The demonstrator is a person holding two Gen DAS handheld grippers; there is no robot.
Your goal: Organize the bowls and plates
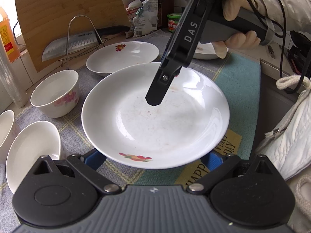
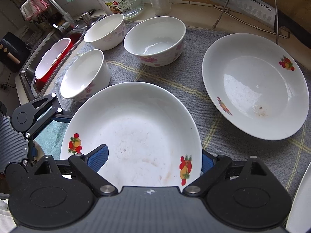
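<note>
A white plate with fruit prints (image 1: 155, 116) (image 2: 134, 134) lies on the checked cloth, soiled with faint stains. My left gripper (image 1: 153, 158) is open, its blue pads at either side of the plate's near rim and under it. My right gripper (image 2: 153, 160) straddles the far rim: one finger (image 1: 157, 89) lies over the plate's inside, the other is hidden behind the rim. Its jaws stand wide apart. A second fruit plate (image 1: 122, 57) (image 2: 254, 85) lies beyond. Three floral bowls (image 2: 155, 40) (image 2: 85, 73) (image 2: 105, 31) stand nearby.
A knife (image 1: 77, 42) rests on a wire rack against a wooden cutting board (image 1: 68, 15). Bottles, a jar (image 1: 174, 22) and packets line the back. A sink (image 2: 52, 58) with a red tub lies beyond the bowls. Another white dish (image 1: 206, 52) sits far right.
</note>
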